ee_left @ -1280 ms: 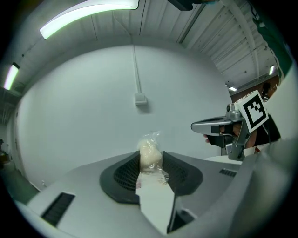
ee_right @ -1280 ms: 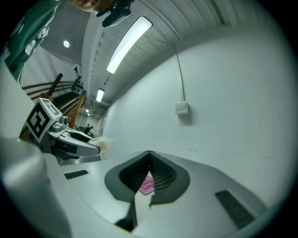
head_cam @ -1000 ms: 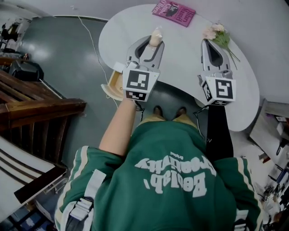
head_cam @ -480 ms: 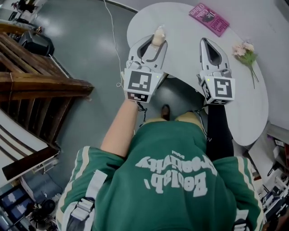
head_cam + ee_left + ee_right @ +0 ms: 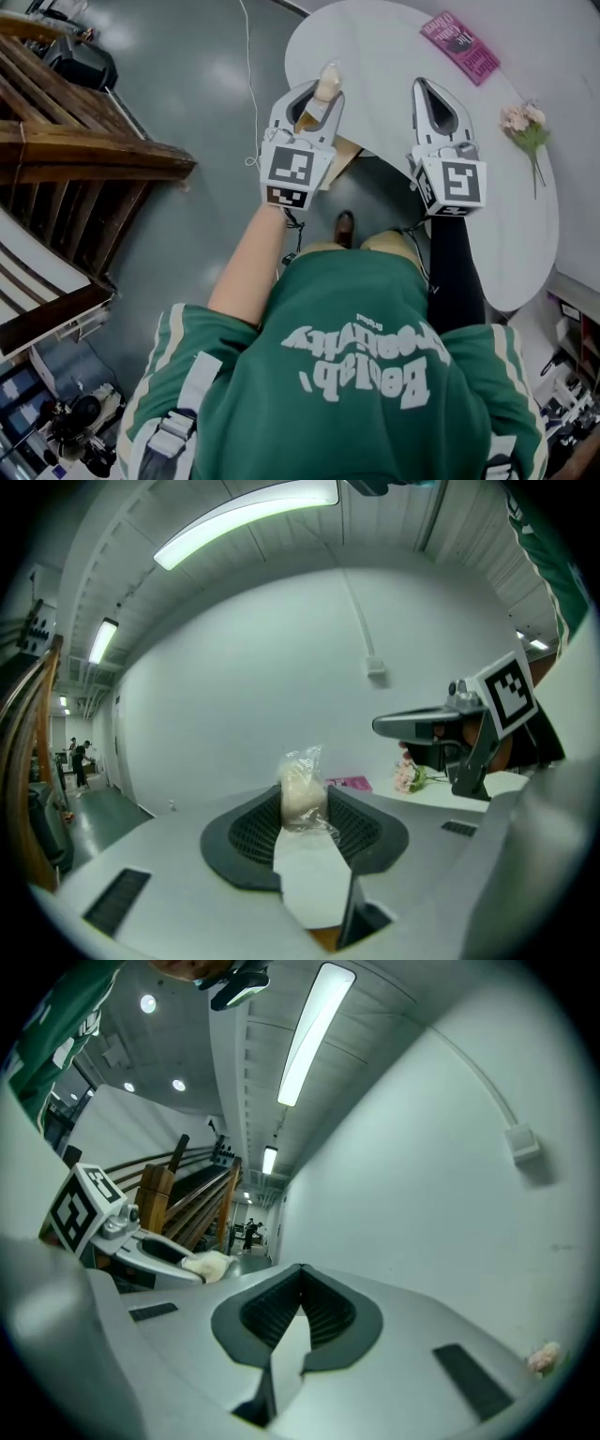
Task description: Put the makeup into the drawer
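Jaws of the left gripper (image 5: 302,810) stand partly apart, pressed on the makeup (image 5: 302,789), a small pale piece in a clear wrapper that sticks upright out of the pads. In the head view this gripper hangs over the near left edge of the white table (image 5: 403,66), so the makeup sits just above that edge. A strip of the wooden drawer (image 5: 341,156) juts from under the same near edge of the table. The right gripper (image 5: 298,1277) has its jaws brought together at the tips with nothing between them, and it hangs over the table's near middle. A pink book (image 5: 461,45) lies at the table's far side and a sprig of flowers (image 5: 525,125) at its right side.
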`<move>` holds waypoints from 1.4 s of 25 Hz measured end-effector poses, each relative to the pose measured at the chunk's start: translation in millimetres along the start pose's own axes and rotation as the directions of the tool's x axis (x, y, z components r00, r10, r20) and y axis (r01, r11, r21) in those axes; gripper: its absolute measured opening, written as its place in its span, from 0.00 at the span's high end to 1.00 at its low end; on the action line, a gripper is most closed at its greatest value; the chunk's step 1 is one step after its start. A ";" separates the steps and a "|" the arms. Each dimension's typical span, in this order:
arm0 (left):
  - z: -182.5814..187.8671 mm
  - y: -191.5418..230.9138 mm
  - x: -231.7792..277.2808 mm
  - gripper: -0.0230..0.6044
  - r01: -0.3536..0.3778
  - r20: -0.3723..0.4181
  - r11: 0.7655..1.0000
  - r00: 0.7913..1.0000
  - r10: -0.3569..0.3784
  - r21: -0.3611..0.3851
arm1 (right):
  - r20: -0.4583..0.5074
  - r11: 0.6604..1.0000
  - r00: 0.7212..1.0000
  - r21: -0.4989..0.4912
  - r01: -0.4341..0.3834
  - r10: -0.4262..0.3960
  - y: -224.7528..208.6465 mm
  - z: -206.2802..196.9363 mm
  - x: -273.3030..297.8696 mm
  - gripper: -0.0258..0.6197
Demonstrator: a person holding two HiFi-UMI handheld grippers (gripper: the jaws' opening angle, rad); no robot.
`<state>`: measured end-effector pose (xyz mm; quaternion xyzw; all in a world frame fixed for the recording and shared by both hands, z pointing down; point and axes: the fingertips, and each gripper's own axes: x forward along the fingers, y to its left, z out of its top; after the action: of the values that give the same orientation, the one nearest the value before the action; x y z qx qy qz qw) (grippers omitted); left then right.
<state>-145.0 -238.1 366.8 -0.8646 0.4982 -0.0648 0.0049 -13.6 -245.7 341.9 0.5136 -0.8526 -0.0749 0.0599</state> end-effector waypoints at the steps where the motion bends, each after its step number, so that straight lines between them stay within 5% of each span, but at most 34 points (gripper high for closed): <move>1: -18.4 1.2 -0.3 0.72 -0.003 -0.038 1.000 0.999 0.003 -0.011 | -0.005 1.000 1.000 0.000 -0.005 0.005 2.1 -1.9 0.9 0.95; 6: -112.4 -0.1 -9.8 0.72 -0.015 -0.240 0.997 0.971 -0.005 -0.082 | -0.025 1.000 0.999 -0.003 -0.023 0.023 9.3 -10.7 3.7 0.95; 14: -226.3 -20.2 -30.1 0.71 0.001 -0.458 0.984 0.885 -0.085 -0.180 | -0.053 1.000 0.998 -0.008 -0.029 0.029 14.2 -18.3 3.5 0.95; 22: -311.7 -45.4 -51.8 0.70 0.000 -0.648 0.960 0.737 -0.190 -0.282 | -0.077 0.999 0.997 -0.015 -0.033 0.032 16.9 -25.6 -2.3 0.95; 30: -316.4 -48.3 -54.6 0.68 0.018 -0.656 0.961 0.728 -0.201 -0.275 | -0.082 0.999 0.996 -0.023 -0.040 0.038 22.0 -23.5 -4.1 0.95; 35: -320.2 -45.3 -56.1 0.52 0.002 -0.656 0.965 0.733 -0.180 -0.263 | -0.082 0.999 0.996 -0.028 -0.037 0.035 20.4 -22.3 -5.7 0.95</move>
<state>-171.2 -148.9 681.6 -0.7994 0.4270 -0.3117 -0.2855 -24.6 -232.7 367.5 0.4999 -0.8573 -0.0654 0.1038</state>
